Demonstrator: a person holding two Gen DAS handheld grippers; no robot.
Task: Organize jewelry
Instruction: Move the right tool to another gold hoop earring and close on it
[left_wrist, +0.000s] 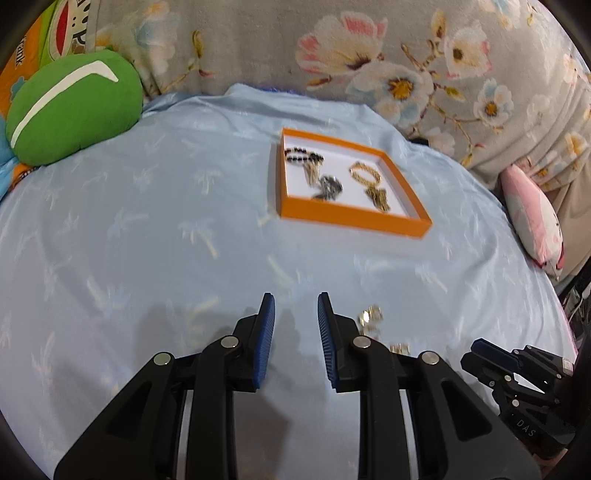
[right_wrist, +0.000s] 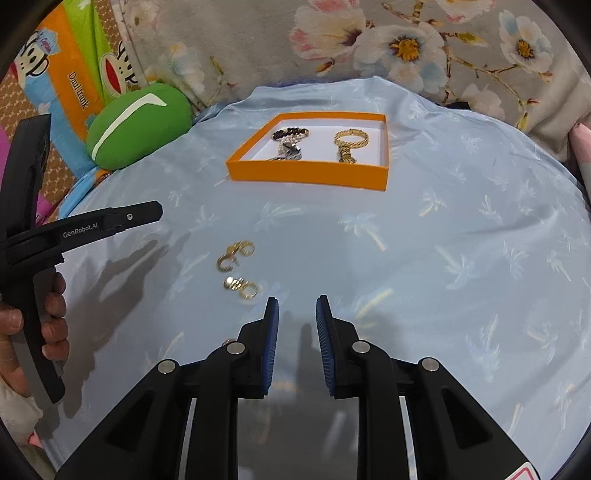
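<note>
Loose gold earrings (right_wrist: 238, 269): small cluster of hoops and studs lying on the blue sheet (right_wrist: 443, 240), well apart from the orange tray (right_wrist: 306, 173), just ahead-left of the right gripper (right_wrist: 296, 308). In left-wrist view the same pieces sit just right of the left gripper (left_wrist: 296, 304), partly hidden behind its right finger.

Orange tray, far side of sheet: already holds a dark bead bracelet (right_wrist: 291, 132), a silver piece (right_wrist: 290, 151) and a gold chain bracelet (right_wrist: 351, 142). White floor space free at front-right corner.

Grippers: both w/ jaws apart, nothing between pads, both hovering low over the sheet. Neither touches the earrings.

Judgement: task part done; step in hand looks like pickup of the loose earrings, likely by right gripper as nearest.

Recs for the pick:
- Shift gripper left so one piece, not the whole cluster, sits between the pads.
- Come down near-vertical; pieces are thin and flat, sheet is soft, so press tips lightly into fabric before closing.
- Avoid pinching cloth w/ the metal; lift slowly, check nothing drags.
- Keep left gripper clear of the approach path.

Surrounds: green cushion (right_wrist: 136, 125) far left, floral fabric (right_wrist: 258, 44) behind.
</note>
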